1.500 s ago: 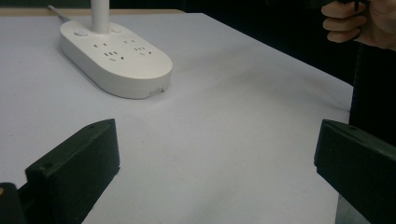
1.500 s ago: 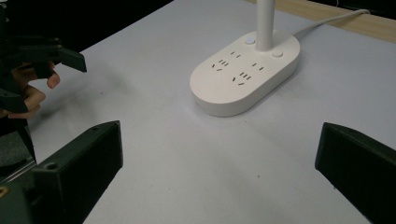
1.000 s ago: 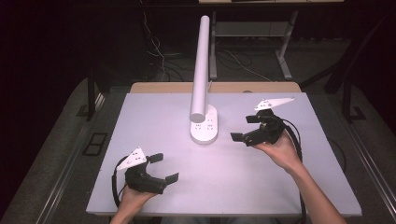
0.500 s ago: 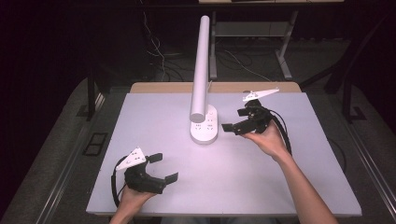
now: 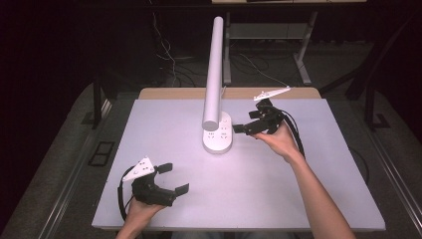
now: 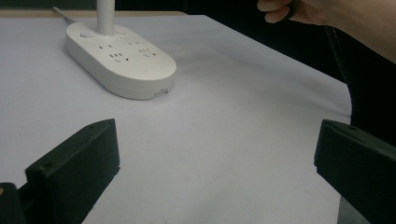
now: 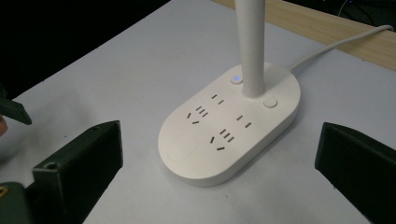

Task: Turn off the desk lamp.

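Note:
A white desk lamp stands mid-table; its oval base (image 5: 217,137) carries sockets and two buttons, and its post (image 5: 214,74) rises toward the camera. In the right gripper view the base (image 7: 229,123) lies between and beyond the jaws, with a small blue light (image 7: 236,79) lit by the post. My right gripper (image 5: 247,122) hovers open just right of the base, pointing at it. My left gripper (image 5: 174,178) rests open near the table's front left, holding nothing; in its own view the base (image 6: 120,59) sits far ahead to the left.
The pale table (image 5: 308,174) has a wooden strip (image 5: 174,93) along its back edge. The lamp's white cord (image 7: 336,44) runs off behind the base. Dark floor with cables and desk legs (image 5: 298,59) lies beyond. Black cables trail from both grippers.
My right gripper has moved left and a little away from me, closing in on the lamp base. The left gripper has stayed put.

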`<state>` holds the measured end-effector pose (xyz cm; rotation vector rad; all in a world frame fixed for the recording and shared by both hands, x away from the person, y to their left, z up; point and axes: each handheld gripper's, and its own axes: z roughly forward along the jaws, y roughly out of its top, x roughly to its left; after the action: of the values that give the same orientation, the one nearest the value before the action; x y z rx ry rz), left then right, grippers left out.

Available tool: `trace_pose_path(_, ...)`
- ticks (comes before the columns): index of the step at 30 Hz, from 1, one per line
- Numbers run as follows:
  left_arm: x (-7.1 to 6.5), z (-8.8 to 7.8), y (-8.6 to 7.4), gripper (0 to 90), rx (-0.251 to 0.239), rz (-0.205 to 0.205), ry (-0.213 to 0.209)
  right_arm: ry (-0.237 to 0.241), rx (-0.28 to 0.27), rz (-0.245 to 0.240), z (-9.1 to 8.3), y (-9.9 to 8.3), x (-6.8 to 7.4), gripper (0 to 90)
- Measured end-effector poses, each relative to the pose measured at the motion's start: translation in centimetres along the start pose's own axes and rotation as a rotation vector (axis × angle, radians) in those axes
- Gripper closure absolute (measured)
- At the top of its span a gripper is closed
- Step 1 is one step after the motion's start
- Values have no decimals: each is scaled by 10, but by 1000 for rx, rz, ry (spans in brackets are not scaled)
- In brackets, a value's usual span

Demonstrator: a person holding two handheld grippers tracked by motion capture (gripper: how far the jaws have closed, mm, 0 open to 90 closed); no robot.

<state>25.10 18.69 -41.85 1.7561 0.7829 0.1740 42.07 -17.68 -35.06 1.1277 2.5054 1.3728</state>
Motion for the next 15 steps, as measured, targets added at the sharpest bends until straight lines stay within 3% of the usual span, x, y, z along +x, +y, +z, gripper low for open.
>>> trace_pose_path(15,1,0,0,0,-2,-5,-3,-11,19,31,27,14,-18,9)
